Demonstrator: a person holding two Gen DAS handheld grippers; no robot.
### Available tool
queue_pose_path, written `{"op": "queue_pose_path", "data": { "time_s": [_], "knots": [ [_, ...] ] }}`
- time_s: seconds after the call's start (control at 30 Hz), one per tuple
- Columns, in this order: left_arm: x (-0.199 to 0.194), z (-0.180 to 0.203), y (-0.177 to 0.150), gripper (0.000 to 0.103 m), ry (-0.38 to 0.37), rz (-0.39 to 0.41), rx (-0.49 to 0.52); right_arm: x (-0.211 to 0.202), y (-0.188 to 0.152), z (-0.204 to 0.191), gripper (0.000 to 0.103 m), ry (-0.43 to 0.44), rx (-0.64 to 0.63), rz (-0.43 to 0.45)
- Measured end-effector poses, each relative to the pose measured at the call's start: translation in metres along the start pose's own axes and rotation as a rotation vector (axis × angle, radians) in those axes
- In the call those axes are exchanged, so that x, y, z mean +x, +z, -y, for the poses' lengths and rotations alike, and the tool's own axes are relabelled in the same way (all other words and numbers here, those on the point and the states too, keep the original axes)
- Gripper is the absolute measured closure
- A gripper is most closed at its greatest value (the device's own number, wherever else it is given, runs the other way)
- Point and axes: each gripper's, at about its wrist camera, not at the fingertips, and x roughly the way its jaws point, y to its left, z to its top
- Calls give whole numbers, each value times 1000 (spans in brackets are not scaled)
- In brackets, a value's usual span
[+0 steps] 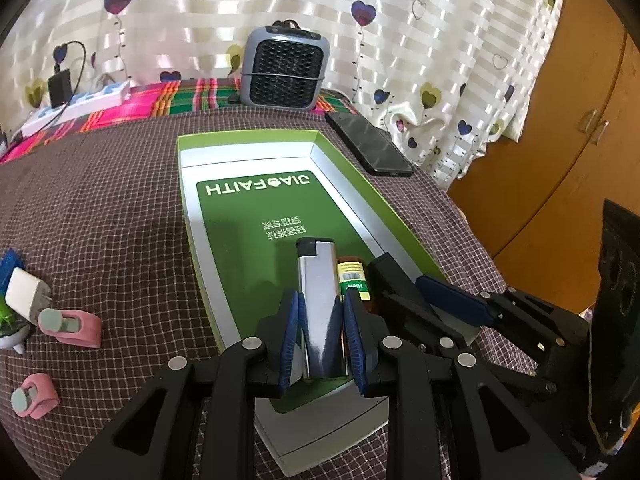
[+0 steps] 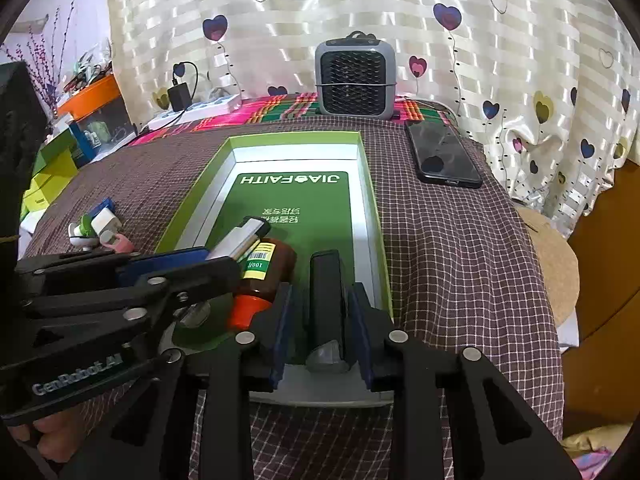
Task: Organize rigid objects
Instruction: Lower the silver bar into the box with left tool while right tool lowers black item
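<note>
inside green box: lighter, bottle

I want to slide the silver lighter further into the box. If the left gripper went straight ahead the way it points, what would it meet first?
Probably nothing soon: ahead of the left gripper and its lighter lies bare green tray floor, then the tray's far wall. The brown bottle sits just right.

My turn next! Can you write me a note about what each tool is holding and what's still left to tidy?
Left tool: shut on the silver lighter, low over the green box.
Right tool: shut on a black bar-shaped item, also over the box.
Done: brown bottle lies in the box.
Left: release both; then white charger, pink clips and a blue-green thing on the cloth.
</note>
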Motion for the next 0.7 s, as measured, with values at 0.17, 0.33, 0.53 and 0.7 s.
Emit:
{"op": "queue_pose_path", "data": {
  "time_s": [0.17,0.33,0.53,0.7],
  "knots": [
    [-1,-2,0,81,0,-3,-5,-5,0,-1,69,-3,-3,12],
    [-6,2,-2,81,6,7,12,-10,0,-2,67,-2,-4,22],
    [-16,5,-6,81,14,21,28,-17,-1,-7,67,3,-12,32],
    [-26,4,-9,81,25,31,37,-25,-3,-13,67,7,-26,41]
  ]
}}
